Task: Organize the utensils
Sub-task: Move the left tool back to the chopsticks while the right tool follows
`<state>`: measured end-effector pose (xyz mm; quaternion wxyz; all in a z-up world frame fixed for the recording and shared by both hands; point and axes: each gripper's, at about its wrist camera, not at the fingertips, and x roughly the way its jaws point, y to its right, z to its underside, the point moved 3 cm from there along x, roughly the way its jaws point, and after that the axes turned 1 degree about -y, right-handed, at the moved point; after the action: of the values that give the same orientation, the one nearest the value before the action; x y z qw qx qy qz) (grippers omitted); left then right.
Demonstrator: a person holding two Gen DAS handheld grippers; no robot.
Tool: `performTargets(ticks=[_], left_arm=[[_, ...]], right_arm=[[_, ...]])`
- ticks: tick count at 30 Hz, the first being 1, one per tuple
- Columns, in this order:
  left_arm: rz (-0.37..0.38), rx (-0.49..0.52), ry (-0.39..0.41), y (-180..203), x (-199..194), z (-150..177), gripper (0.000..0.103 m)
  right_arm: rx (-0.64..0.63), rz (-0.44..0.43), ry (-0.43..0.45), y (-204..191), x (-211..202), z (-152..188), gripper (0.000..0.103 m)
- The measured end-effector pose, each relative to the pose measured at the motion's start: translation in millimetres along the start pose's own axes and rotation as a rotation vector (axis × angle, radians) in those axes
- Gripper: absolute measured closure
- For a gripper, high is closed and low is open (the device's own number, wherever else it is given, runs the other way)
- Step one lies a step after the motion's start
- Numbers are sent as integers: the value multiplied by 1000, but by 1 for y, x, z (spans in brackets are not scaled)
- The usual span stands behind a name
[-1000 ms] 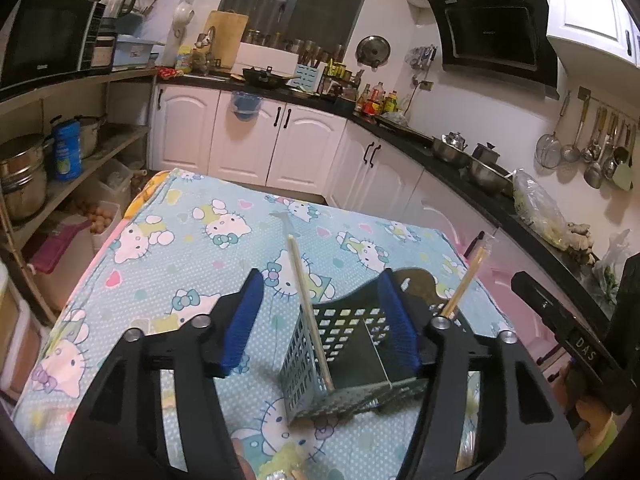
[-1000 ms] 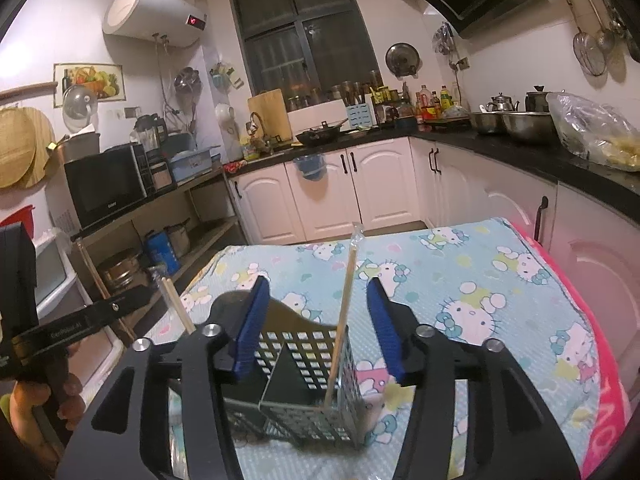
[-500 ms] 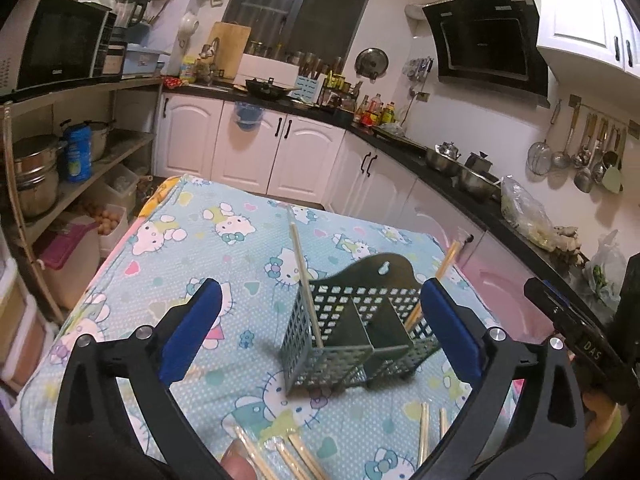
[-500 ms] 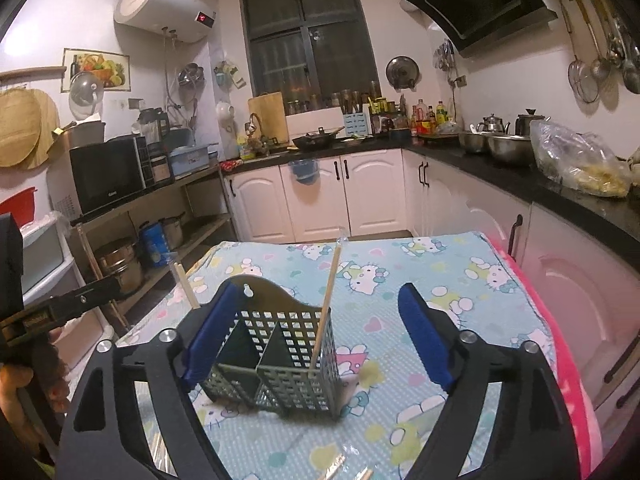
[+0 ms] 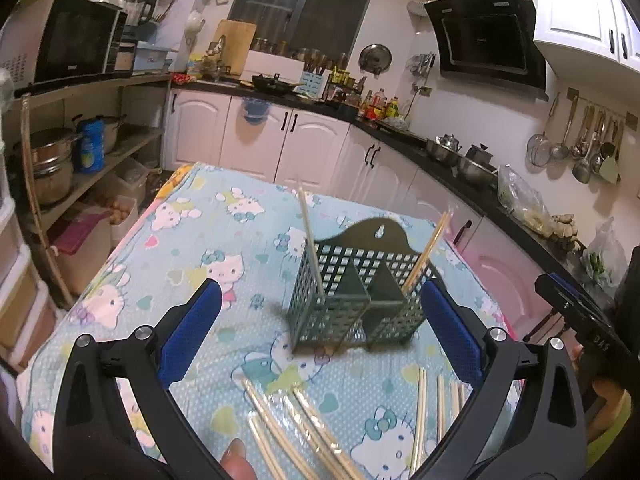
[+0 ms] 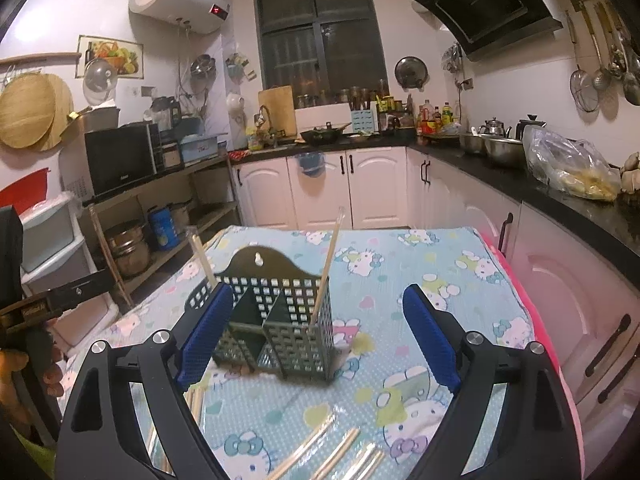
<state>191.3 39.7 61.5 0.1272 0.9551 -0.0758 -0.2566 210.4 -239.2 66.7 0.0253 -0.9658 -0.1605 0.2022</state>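
Now both tools have spread wide and drawn back from the caddy (image 5: 352, 300): the left tool (image 5: 320, 336) and right tool (image 6: 316, 336) hang released and hold nothing, where a second ago each was narrowed near a chopstick. The caddy stands on the desk (image 5: 192, 240) with one chopstick (image 5: 310, 240) in one end compartment and another (image 5: 426, 252) in the other. The left view shows loose chopsticks (image 5: 304, 428) on the cloth in front of the caddy, the right view a water heater (image 6: 176, 0); lettering on the far tool's body is too small to read.
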Motion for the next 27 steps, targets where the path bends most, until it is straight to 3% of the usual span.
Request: performTargets(ticks=[27], left_arm=[[-55,-71,-169,-34,8,79,12]], right_arm=[[-16,-52,-210,-15,11,83,19]])
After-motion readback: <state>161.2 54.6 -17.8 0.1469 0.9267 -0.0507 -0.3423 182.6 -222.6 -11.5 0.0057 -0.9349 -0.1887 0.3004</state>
